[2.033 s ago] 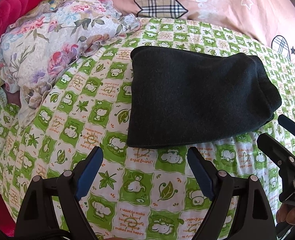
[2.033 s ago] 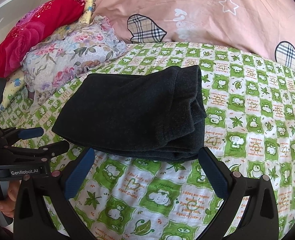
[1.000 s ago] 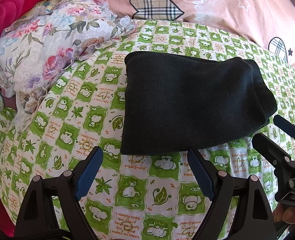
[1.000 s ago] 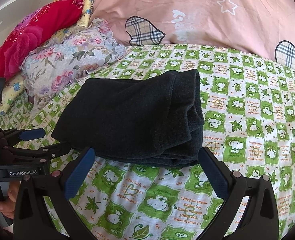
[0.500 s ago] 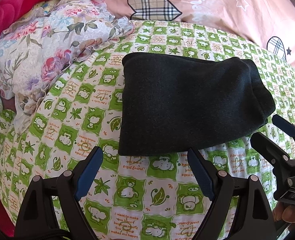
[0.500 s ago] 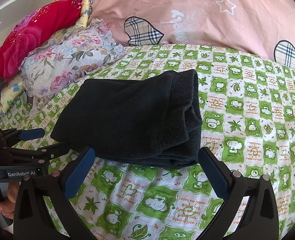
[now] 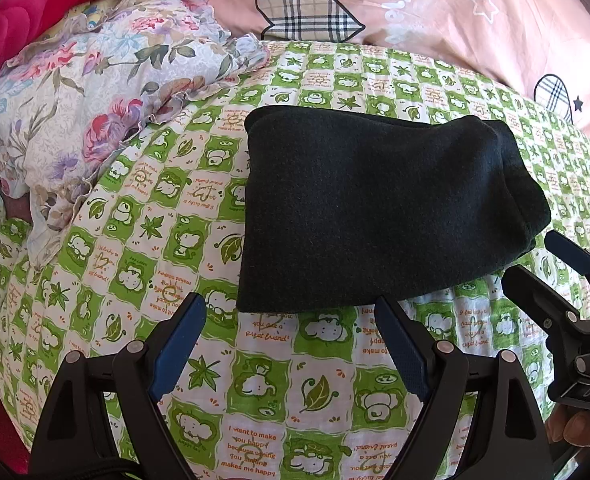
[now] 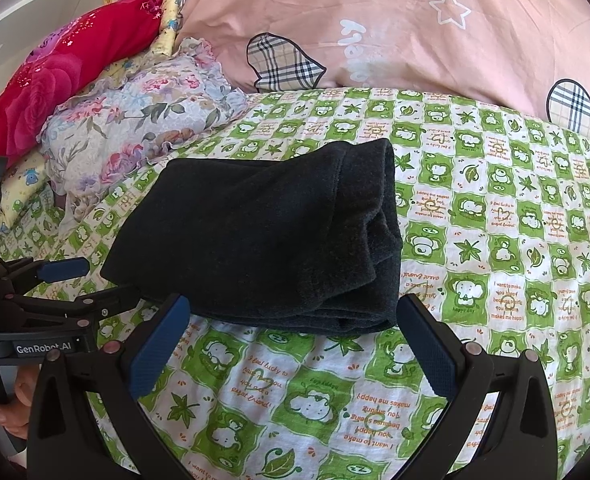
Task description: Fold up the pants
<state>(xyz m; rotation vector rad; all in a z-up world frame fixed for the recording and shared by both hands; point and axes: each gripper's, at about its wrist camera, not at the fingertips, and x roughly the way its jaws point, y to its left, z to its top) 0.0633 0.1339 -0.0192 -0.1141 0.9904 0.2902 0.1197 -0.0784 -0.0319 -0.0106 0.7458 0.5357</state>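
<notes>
Folded dark fleece pants point(image 7: 375, 216) lie on a green-checked bedsheet point(image 7: 135, 240). Left gripper point(image 7: 291, 344) and right gripper point(image 8: 295, 340) hover empty, jaws spread. Soft, floppy, probably light; grip near-edge corners.

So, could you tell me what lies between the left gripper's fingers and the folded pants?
Only bare bedsheet: the left wrist view shows a short strip of it between the left gripper and the near edge of the dark pants.

Pants point(image 7: 375, 216) on bedsheet point(image 7: 167, 240); pillow point(image 7: 95, 92) left, behind.
</notes>
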